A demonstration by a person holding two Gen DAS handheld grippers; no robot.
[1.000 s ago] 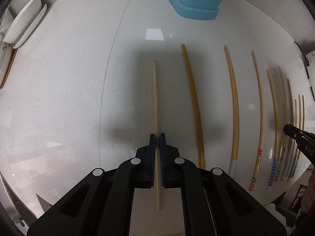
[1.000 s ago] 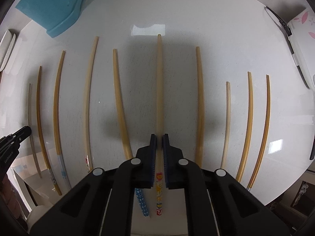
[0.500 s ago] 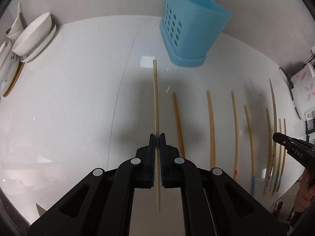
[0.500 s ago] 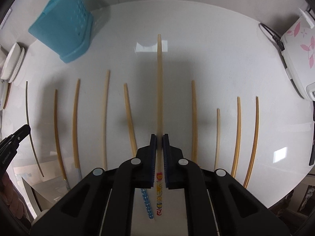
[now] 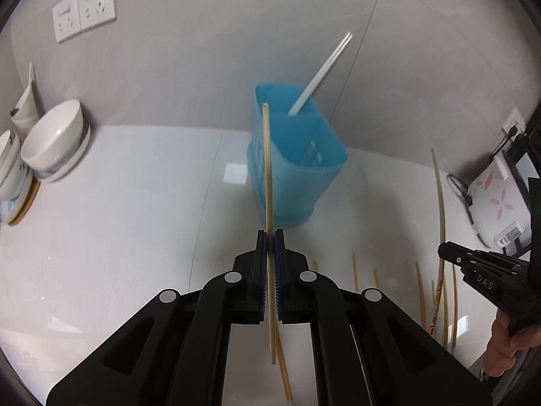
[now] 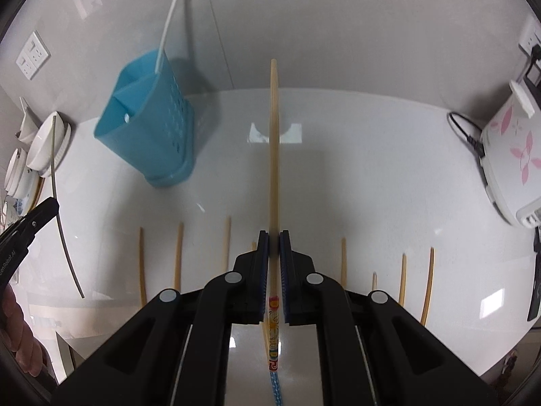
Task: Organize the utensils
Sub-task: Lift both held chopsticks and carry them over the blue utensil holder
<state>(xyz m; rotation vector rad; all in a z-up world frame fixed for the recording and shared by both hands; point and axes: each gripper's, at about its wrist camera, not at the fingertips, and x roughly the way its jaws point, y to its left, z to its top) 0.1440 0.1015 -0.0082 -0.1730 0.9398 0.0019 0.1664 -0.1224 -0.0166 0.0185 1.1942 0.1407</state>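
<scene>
My left gripper [image 5: 269, 233] is shut on a pale wooden chopstick [image 5: 267, 169], held up off the counter with its tip in front of the blue utensil holder [image 5: 297, 172]. A white chopstick [image 5: 321, 72] leans in the holder. My right gripper [image 6: 274, 235] is shut on a tan chopstick [image 6: 274, 142] with a printed end, raised above a row of chopsticks [image 6: 177, 253] lying on the white counter [image 6: 338, 186]. The holder [image 6: 152, 128] stands to its upper left. The right gripper also shows in the left wrist view [image 5: 449, 250].
White bowls [image 5: 54, 142] are stacked at the far left of the counter. A white appliance with pink flowers [image 6: 510, 155] stands at the right with a black cord. Wall sockets [image 5: 84, 10] are on the grey wall behind.
Both grippers have lifted their chopsticks off the counter and tilted upward. The blue holder and back wall have come into view, and the row of chopsticks has dropped low in both views.
</scene>
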